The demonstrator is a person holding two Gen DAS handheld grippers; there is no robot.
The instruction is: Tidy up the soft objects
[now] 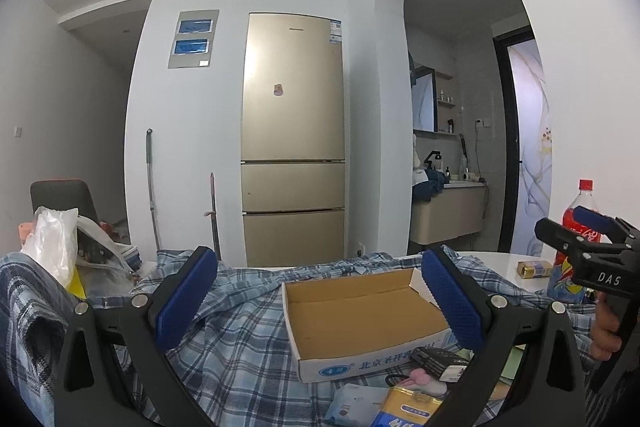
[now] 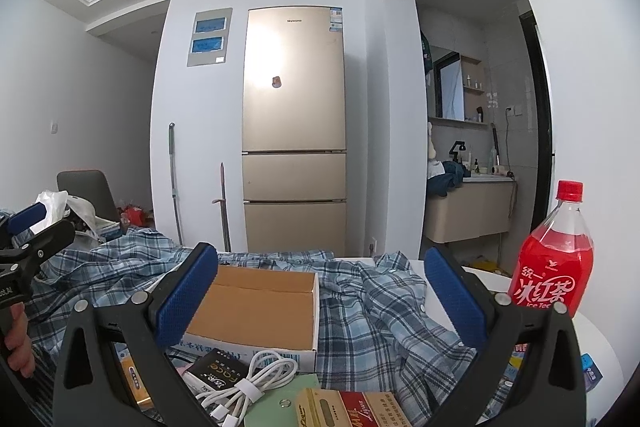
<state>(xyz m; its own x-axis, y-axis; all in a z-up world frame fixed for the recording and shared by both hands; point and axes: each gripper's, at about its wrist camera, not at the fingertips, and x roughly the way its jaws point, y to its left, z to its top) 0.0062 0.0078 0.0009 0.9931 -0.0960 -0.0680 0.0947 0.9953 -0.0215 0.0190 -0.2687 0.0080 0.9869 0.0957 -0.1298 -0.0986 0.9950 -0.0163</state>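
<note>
Left wrist view shows the left claw (image 1: pixel 316 301) released, holding nothing; the right claw (image 2: pixel 320 301) is released too. The plaid shirt (image 2: pixel 360 311) lies crumpled over the worktop (image 2: pixel 496 277), under the empty cardboard box (image 2: pixel 256 311). It looks light, limp, easy to pinch at a raised fold near the far edge. The box, a white cable (image 2: pixel 248 383) and a red bottle (image 2: pixel 554 263) crowd it.

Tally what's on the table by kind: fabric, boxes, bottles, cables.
Plaid shirt: 1
Open cardboard box: 1
Red iced-tea bottle: 1
White cable bundle: 1
Total: 4
</note>
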